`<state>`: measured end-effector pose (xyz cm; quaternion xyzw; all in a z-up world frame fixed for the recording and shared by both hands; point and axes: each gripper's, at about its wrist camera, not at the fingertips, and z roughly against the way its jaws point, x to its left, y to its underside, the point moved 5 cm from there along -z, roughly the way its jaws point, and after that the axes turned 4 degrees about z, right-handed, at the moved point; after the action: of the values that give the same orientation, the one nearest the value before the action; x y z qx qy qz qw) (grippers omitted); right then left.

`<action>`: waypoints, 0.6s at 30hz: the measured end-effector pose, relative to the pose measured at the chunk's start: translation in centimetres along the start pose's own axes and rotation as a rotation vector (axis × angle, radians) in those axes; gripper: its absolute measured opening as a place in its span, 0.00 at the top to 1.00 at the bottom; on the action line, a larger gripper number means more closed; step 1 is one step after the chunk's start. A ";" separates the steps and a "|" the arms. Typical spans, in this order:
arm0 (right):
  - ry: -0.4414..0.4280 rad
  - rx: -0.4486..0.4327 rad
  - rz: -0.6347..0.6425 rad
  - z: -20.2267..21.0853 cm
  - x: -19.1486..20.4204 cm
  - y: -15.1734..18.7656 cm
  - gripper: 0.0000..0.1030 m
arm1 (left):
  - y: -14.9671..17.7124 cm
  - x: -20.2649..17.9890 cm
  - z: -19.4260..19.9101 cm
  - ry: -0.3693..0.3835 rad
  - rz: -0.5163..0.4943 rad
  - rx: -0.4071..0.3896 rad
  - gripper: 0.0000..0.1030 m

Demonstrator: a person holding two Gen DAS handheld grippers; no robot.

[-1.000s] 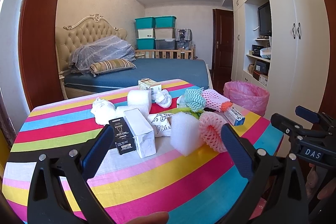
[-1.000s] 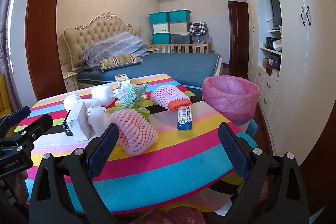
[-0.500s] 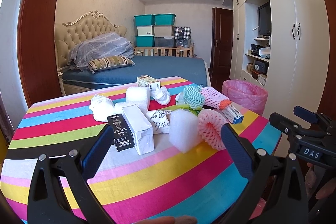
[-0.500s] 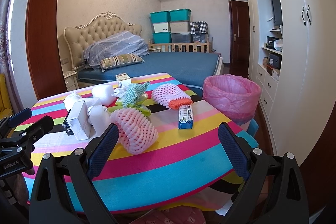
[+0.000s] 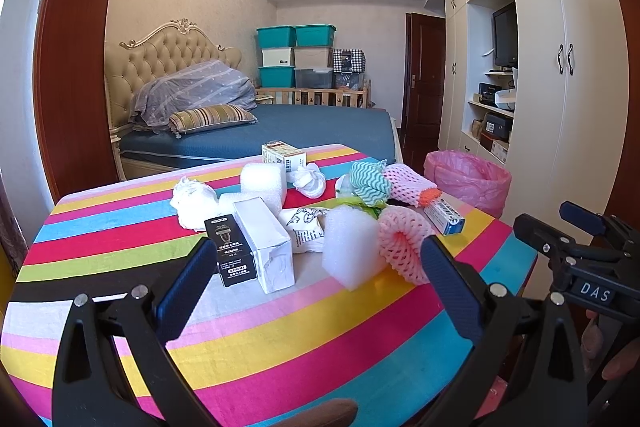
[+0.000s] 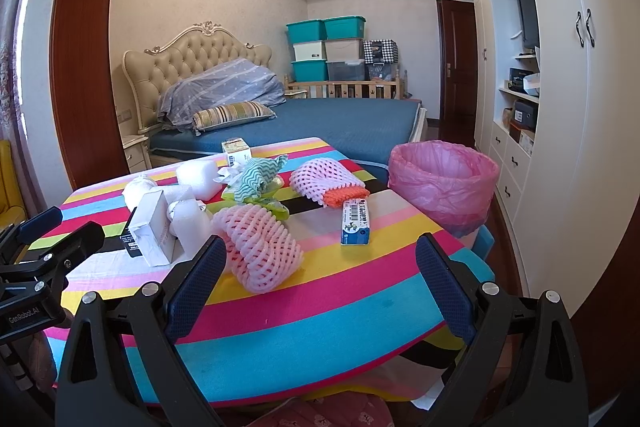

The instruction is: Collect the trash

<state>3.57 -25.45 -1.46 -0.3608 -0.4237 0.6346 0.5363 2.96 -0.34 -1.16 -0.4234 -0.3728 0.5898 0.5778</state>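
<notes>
Trash lies in a heap on the striped table (image 5: 280,339) (image 6: 320,307). Nearest are a white box (image 5: 264,243) (image 6: 154,229), a black box (image 5: 231,251), a white foam block (image 5: 352,247) and a pink foam net (image 5: 404,247) (image 6: 260,247). Behind them lie crumpled tissues (image 5: 192,201), a teal zigzag cloth (image 5: 370,181) (image 6: 256,177), a pink-and-orange net (image 6: 328,183) and a blue tube box (image 6: 356,221) (image 5: 444,217). A bin with a pink liner (image 6: 442,183) (image 5: 466,181) stands beyond the table's right side. My left gripper (image 5: 316,291) and right gripper (image 6: 320,287) are open, empty, short of the heap.
A blue bed (image 5: 288,131) with a striped pillow lies behind the table. Teal and white storage bins (image 5: 296,55) are stacked at the far wall. White wardrobes (image 6: 568,67) with open shelves line the right side. A dark wooden door (image 5: 424,83) stands at the back.
The left wrist view has shifted slightly, the table items sitting a little lower and closer. The right gripper has barely moved. Both stay open.
</notes>
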 end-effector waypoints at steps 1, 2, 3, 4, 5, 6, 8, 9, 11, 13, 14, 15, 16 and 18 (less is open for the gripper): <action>0.000 0.001 -0.001 0.0 0.0 0.1 0.13 | 0.0 0.1 0.0 0.002 0.001 0.000 0.04; 0.000 0.001 0.000 0.0 0.1 0.1 0.13 | 0.0 0.1 0.0 0.004 0.001 -0.001 0.04; 0.000 -0.001 0.000 0.0 0.0 0.0 0.13 | 0.0 0.2 0.0 0.005 0.001 -0.001 0.04; 0.000 -0.001 0.000 0.0 0.1 0.1 0.13 | 0.1 0.2 0.0 0.006 0.001 -0.001 0.04; 0.000 0.000 0.001 0.0 0.0 0.0 0.13 | 0.1 0.2 0.0 0.006 0.001 -0.002 0.04; 0.000 0.000 0.001 0.0 0.0 0.0 0.13 | 0.1 0.2 0.0 0.006 0.001 -0.001 0.04; 0.000 0.000 0.000 0.0 0.1 0.1 0.13 | 0.1 0.3 0.0 0.009 0.002 -0.001 0.04; 0.001 0.000 0.000 0.0 0.0 0.0 0.13 | 0.1 0.2 0.1 0.009 0.002 -0.002 0.04; 0.001 0.000 0.000 0.0 0.1 0.1 0.13 | 0.1 0.3 0.2 0.006 0.004 -0.002 0.04; 0.000 0.000 0.000 0.0 0.0 0.0 0.13 | 0.1 0.4 0.3 -0.002 0.008 -0.005 0.04; 0.000 0.001 0.001 0.0 0.1 0.0 0.13 | 0.1 0.4 0.4 -0.005 0.010 -0.006 0.04; 0.000 0.001 0.001 0.0 0.0 0.0 0.13 | 0.1 0.5 0.4 -0.008 0.012 -0.007 0.04; 0.000 0.001 0.000 0.0 0.0 0.0 0.13 | 0.1 0.6 0.4 -0.011 0.014 -0.007 0.04; 0.000 0.001 0.000 0.0 0.0 0.0 0.13 | 0.1 0.7 0.4 -0.015 0.017 -0.005 0.04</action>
<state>3.63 -25.44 -1.43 -0.3606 -0.4232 0.6349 0.5365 2.54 0.40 -1.15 -0.4237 -0.3751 0.5969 0.5688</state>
